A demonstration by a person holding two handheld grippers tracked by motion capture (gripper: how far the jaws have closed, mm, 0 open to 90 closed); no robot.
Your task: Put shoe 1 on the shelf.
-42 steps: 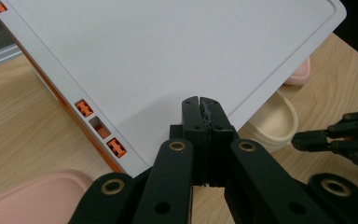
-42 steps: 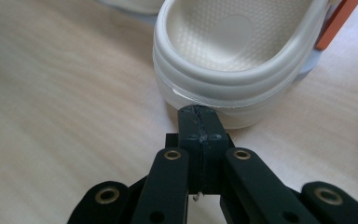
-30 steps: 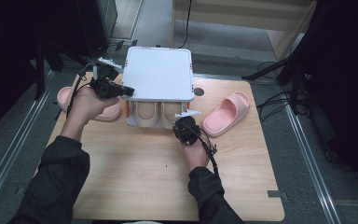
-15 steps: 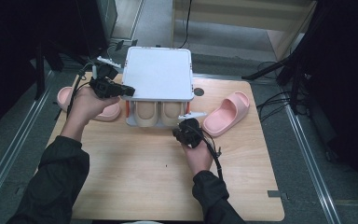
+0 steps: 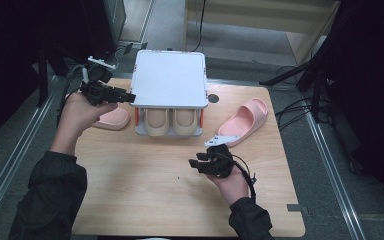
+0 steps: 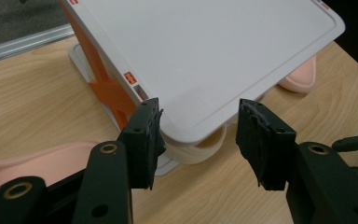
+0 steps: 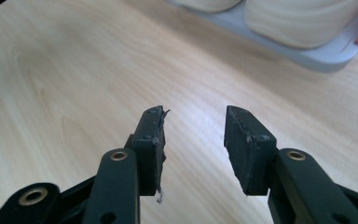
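- The shoe rack (image 5: 170,80) stands at the back middle of the worktop (image 5: 145,195): a white, rounded-corner top tray on orange side braces, with a pair of beige slippers (image 5: 170,122) on its lower shelf.
- Left tongs (image 5: 122,96) are spread, level with the top tray's left front corner.
- Right tongs (image 5: 194,164) are spread over bare wood, empty.
- A pink slipper (image 5: 245,120) lies to the rack's right, another pink one (image 5: 111,118) to its left.

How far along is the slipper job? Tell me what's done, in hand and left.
Done: two beige slippers sit in the rack, on its lower shelf. In hand: the left gripper, jaws open, is at a front corner of the white top; the right gripper hangs open over the table, holding nothing. Probably left: the left pink slipper and right pink slipper, both outside the rack.
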